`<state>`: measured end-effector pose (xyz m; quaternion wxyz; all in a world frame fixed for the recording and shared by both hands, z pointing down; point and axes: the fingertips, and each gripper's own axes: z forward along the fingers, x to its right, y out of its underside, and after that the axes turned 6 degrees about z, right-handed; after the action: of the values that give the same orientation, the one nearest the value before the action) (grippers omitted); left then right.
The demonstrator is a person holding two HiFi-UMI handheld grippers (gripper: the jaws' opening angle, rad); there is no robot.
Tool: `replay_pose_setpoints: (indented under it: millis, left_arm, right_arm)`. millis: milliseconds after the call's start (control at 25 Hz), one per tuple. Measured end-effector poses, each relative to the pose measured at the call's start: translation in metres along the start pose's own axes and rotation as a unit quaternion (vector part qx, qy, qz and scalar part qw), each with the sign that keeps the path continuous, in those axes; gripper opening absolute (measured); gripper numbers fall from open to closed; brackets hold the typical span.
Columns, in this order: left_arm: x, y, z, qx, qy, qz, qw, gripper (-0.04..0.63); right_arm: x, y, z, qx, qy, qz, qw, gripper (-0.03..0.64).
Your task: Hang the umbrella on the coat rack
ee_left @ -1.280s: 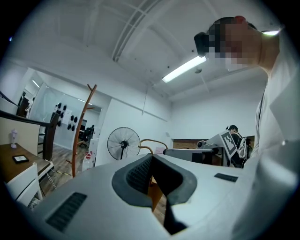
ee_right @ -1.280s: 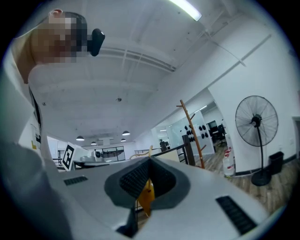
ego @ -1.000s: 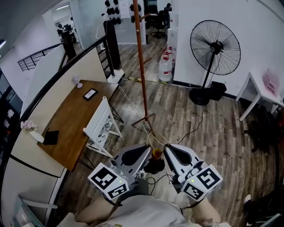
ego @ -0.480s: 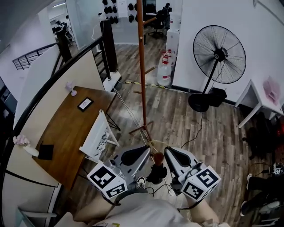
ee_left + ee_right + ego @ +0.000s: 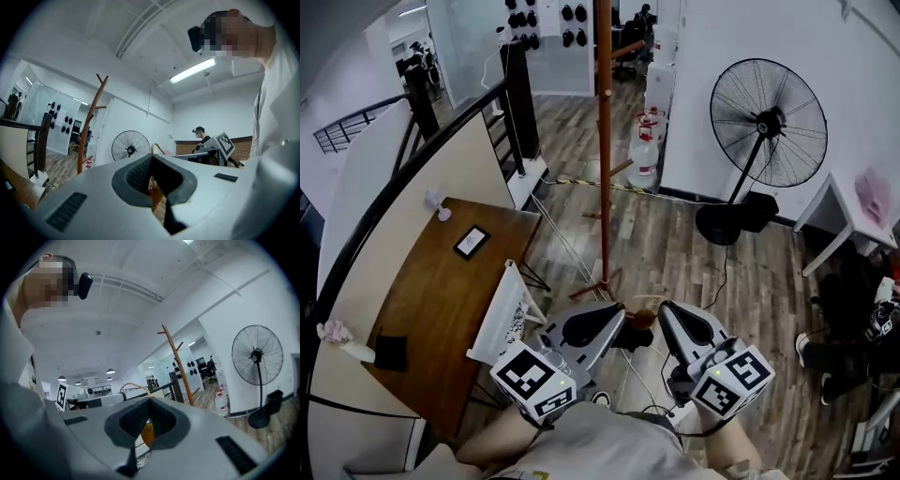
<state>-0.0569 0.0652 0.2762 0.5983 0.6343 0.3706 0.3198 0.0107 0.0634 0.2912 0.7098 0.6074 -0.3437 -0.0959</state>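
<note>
1. Dark folded umbrella (image 5: 634,337) with an orange-brown knob handle and a thin tan loop. It sits low in the head view, between the tips of the two grippers. It is near the foot of the coat rack but apart from the pole, and it is on no peg.
2. White left gripper (image 5: 621,323), with a cube of square markers at its rear. Its jaws are drawn close to a narrow slit. An orange part of the umbrella (image 5: 157,199) is pinched in the slit, and the tan loop curves up just above the jaw tips.
3. White right gripper (image 5: 662,317), likewise with a marker cube. Its jaws are drawn close, and the rounded orange part of the umbrella (image 5: 147,434) is caught between the dark ribbed pads. The tan loop arches over the tips.
4. Tall red-brown wooden coat rack (image 5: 604,141), with an upright pole, short angled pegs and splayed feet. It stands on the floor ahead of both grippers.
5. Black round pedestal fan (image 5: 767,122), standing right of the coat rack against a white wall.
6. Long brown wooden desk (image 5: 431,300), on the left along a railing.
7. White chair (image 5: 502,314), just beside the desk's near edge and left of the left gripper.
8. Clear water bottles (image 5: 645,150) with red caps, standing on the grey-brown plank floor (image 5: 675,244) beyond the rack.
</note>
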Motion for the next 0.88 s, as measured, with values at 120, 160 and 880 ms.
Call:
replay_pose_setpoints:
  millis: [120,160,880]
  left_arm:
    - [-0.018,-0.001,0.005,0.007,0.001,0.001,1.0000,0.000]
    - [-0.023,-0.001,0.007,0.009,0.001,-0.001,1.0000,0.000]
    - [-0.125,0.000,0.098,0.021,-0.028,0.000,0.9994,0.000]
  right_arm:
    - [0.010,-0.011,0.017,0.013,0.006,-0.004,1.000,0.003]
    - [0.013,-0.014,0.024,0.013,0.007,-0.006,1.000,0.003]
    - [0.097,-0.050,0.111,-0.007,-0.058,0.005,0.998,0.003]
